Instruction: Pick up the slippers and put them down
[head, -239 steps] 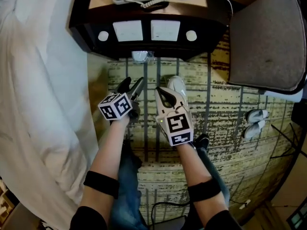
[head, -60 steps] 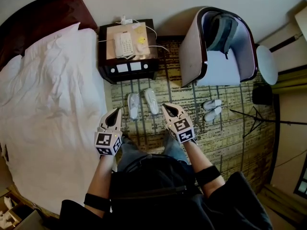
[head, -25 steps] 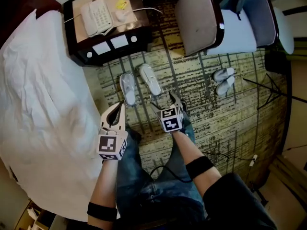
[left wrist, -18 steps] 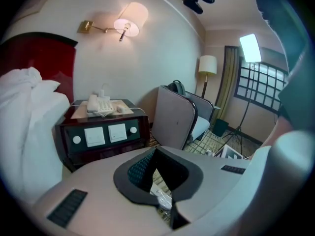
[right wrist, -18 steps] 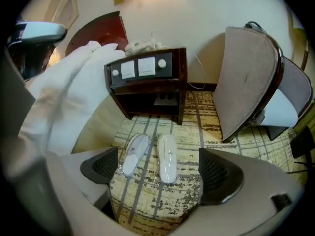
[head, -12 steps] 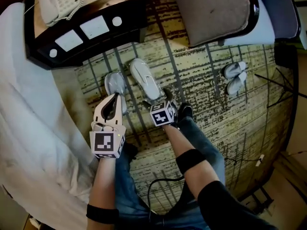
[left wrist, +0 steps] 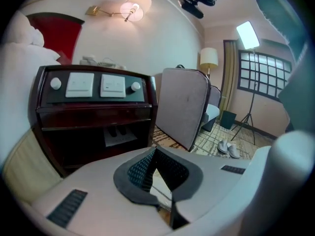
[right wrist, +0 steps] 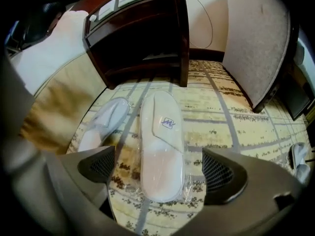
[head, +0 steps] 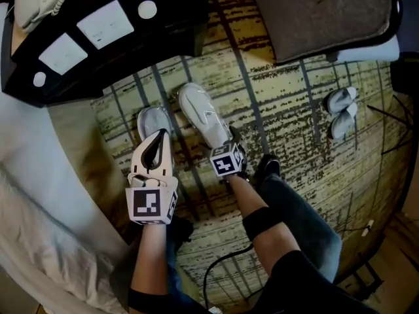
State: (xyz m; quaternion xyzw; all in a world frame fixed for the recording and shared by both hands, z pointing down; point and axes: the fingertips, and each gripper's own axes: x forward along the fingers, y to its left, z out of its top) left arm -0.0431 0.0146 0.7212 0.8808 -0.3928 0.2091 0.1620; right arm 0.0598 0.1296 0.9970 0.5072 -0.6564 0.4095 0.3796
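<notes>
Slippers point(head: 204, 115), 2 in clear wrap, lie side by side on the carpet point(head: 288, 129) by the nightstand point(head: 131, 41); the right gripper point(right wrist: 157, 168), jaws just opened wide, flanks 1 heel without touching; the left gripper point(left wrist: 157, 176) is closed, empty

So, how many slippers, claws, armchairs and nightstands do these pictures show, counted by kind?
Slippers: 4 (two wrapped, two farther away)
Claws: 2 (left claw, right claw)
Armchair: 1
Nightstand: 1
Total: 8
</notes>
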